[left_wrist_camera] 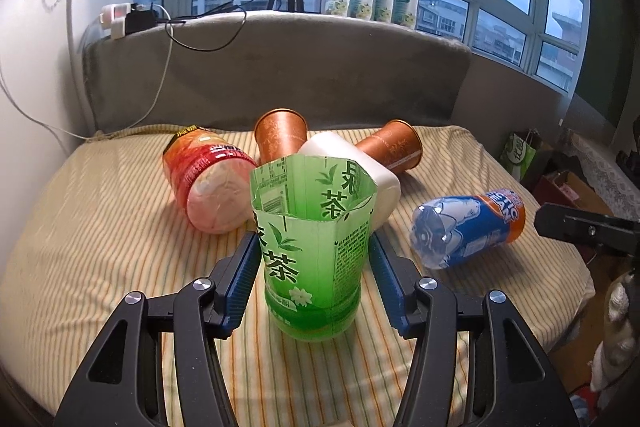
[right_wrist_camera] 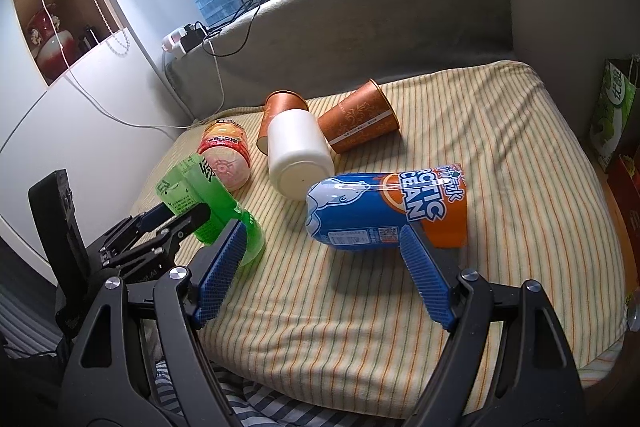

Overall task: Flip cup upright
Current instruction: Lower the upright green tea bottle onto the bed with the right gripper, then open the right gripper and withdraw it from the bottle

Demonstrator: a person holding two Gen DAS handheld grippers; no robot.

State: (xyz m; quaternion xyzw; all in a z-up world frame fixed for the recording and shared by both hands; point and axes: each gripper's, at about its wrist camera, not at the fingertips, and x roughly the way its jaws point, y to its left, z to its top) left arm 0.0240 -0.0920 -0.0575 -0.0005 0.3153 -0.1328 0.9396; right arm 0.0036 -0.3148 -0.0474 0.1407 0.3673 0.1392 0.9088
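Observation:
A green cut-bottle cup (left_wrist_camera: 314, 247) stands upright on the striped cushion (left_wrist_camera: 100, 235), open end up. My left gripper (left_wrist_camera: 314, 247) is open with its blue pads on either side of the cup, a small gap on each side. It shows in the right wrist view too, cup (right_wrist_camera: 216, 203) and left gripper (right_wrist_camera: 176, 219). My right gripper (right_wrist_camera: 322, 241) is open and empty, just in front of a blue and orange cup (right_wrist_camera: 384, 207) lying on its side. That cup also shows in the left wrist view (left_wrist_camera: 468, 227).
A red cup (left_wrist_camera: 208, 179), a white cup (left_wrist_camera: 360, 171) and two brown paper cups (left_wrist_camera: 280, 139) (left_wrist_camera: 394, 149) lie on their sides behind. A grey backrest (left_wrist_camera: 280, 67) closes the far side. The cushion's edge (right_wrist_camera: 600, 267) drops off at right.

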